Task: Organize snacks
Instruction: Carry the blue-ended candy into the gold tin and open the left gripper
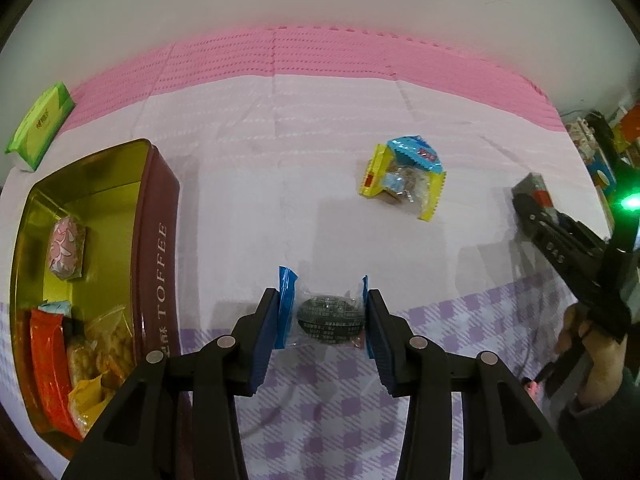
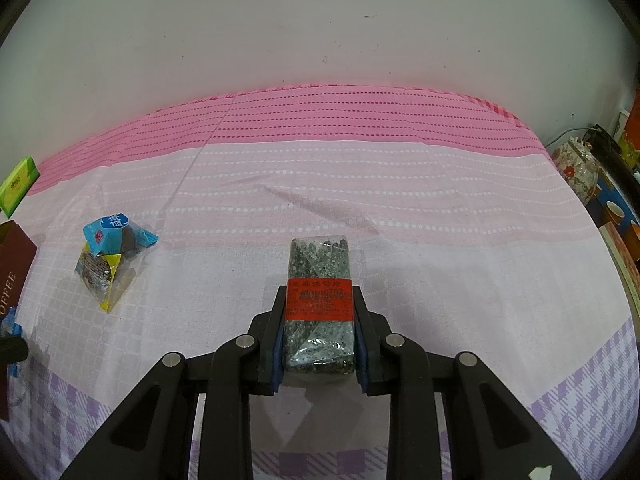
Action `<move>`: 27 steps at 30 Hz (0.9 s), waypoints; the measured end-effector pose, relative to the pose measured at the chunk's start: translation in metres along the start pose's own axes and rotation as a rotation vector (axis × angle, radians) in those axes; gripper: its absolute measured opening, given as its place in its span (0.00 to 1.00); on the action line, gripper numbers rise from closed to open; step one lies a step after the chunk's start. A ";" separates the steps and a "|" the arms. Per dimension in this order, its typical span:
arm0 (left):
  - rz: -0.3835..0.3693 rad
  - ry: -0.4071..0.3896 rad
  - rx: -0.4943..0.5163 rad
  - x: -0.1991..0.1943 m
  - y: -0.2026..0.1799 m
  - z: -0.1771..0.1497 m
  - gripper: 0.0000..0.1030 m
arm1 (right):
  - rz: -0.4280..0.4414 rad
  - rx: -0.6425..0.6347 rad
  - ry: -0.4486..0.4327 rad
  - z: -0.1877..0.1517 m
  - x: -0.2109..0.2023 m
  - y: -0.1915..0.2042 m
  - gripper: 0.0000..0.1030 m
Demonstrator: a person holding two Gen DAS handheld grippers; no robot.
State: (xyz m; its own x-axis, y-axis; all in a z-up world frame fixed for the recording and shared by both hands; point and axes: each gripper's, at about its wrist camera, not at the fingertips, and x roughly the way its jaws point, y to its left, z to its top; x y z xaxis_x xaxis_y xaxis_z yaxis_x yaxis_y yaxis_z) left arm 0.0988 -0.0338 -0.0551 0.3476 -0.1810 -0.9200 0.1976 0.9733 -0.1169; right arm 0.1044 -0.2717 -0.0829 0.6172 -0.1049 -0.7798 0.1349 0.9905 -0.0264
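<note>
My left gripper (image 1: 323, 312) is shut on a clear snack packet with blue ends and a dark round cake (image 1: 328, 315), held just right of the maroon TOFFEE tin (image 1: 158, 240). The open tin holds several wrapped snacks. My right gripper (image 2: 319, 312) is shut on a clear block of sesame slices with a red label (image 2: 319, 300), held above the cloth; it also shows in the left wrist view (image 1: 534, 192). Two snack packets, blue and yellow, lie piled on the cloth (image 1: 404, 176), also in the right wrist view (image 2: 108, 256).
A green tissue pack (image 1: 40, 126) lies at the far left by the wall. The tin's corner (image 2: 12, 264) shows at the right wrist view's left edge. A floral jar (image 2: 578, 168) and boxes stand off the right edge of the table.
</note>
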 end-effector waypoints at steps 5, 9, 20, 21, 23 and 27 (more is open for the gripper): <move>-0.012 -0.024 0.010 -0.013 0.000 -0.001 0.43 | -0.003 -0.003 0.000 0.000 0.000 0.000 0.25; -0.017 -0.049 0.002 -0.027 0.004 -0.002 0.43 | -0.003 -0.004 0.000 0.000 0.000 0.000 0.24; 0.022 -0.132 -0.046 -0.062 0.036 0.011 0.43 | -0.009 -0.011 0.000 0.000 0.000 0.000 0.24; 0.031 -0.137 -0.053 -0.064 0.041 0.012 0.43 | -0.010 -0.012 0.000 0.000 0.000 0.000 0.24; 0.051 -0.142 -0.065 -0.064 0.051 0.015 0.43 | -0.010 -0.014 0.000 0.000 0.000 0.000 0.24; 0.091 -0.139 -0.102 -0.063 0.076 0.019 0.43 | -0.011 -0.015 0.000 0.000 0.000 -0.001 0.24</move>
State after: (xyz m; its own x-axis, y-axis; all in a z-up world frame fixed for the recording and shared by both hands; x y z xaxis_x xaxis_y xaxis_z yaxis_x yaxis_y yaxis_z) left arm 0.1091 0.0488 0.0007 0.4845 -0.1020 -0.8688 0.0677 0.9946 -0.0790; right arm 0.1043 -0.2724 -0.0829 0.6161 -0.1155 -0.7792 0.1298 0.9906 -0.0442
